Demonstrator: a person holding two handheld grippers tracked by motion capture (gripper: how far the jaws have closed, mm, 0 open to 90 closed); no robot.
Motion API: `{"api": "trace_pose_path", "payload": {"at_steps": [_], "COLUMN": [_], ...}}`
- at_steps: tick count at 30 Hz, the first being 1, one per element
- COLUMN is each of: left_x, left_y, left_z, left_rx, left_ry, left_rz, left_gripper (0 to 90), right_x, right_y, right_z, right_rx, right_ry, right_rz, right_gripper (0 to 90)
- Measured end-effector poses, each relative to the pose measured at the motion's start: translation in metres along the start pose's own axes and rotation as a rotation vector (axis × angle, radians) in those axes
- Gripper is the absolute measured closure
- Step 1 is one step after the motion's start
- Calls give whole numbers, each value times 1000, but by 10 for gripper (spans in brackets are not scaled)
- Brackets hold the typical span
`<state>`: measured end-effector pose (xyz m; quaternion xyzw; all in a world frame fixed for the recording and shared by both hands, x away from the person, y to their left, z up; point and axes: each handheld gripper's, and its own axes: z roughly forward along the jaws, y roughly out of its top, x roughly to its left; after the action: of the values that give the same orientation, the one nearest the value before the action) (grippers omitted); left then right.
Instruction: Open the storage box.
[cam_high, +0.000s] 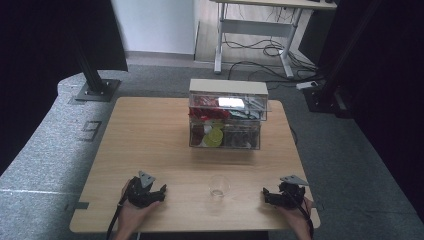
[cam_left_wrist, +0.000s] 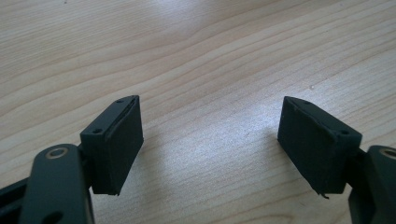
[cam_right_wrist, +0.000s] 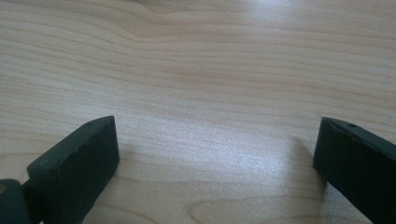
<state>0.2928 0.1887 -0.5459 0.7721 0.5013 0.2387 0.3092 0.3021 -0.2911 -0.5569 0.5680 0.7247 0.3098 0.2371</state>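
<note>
Resting on the wooden tabletop (cam_high: 150, 145) near its front edge, the left claw (cam_high: 159, 192) lies in the person's left hand (cam_high: 131, 212) with its jaws spread apart and nothing between them; in the left gripper view the left claw (cam_left_wrist: 210, 140) shows bare wood grain between its two black pads; the right claw (cam_high: 266, 195) lies likewise in the right hand (cam_high: 295, 216) by the front right corner, its jaws also wide apart and empty, and the right gripper view shows the right claw (cam_right_wrist: 217, 154) framing only plain wood; a small clear glass cup (cam_high: 218, 185) stands upright between the two claws, apart from both, a little nearer to the right one; each claw points inward toward the glass cup; beyond the glass cup, toward the far edge of the tabletop, stands a clear plastic drawer box (cam_high: 227, 116) with a pale top; its compartments hold red items on the side left of the glass cup, a yellow-green round piece below them, and darker things on the other side; what those items are cannot be told; a cable (cam_high: 114, 225) trails from the left claw off the front edge.
</note>
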Motion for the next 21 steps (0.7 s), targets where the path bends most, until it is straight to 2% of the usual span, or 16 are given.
{"api": "trace_pose_path", "payload": {"at_steps": [6,9,14,21], "left_x": [2,3,9,21], "left_y": [-1,1,3,5], "left_z": [-4,-8,-21,-32], "left_rx": [-49,-47,-72,-99], "left_ry": [-24,-22,-12,-26], "left_rz": [-6,-12,-16,-41], "left_gripper": [276,323,491,662], "right_x": [3,4,3,3], "right_y": [1,0,-2,-3], "right_z": [1,-1,-3,-5], "right_rx": [-2,-14,-22,-32], "right_ry": [-1,2,4,-4], "right_rz": [7,4,3,9], "right_gripper": [23,64,96,132]}}
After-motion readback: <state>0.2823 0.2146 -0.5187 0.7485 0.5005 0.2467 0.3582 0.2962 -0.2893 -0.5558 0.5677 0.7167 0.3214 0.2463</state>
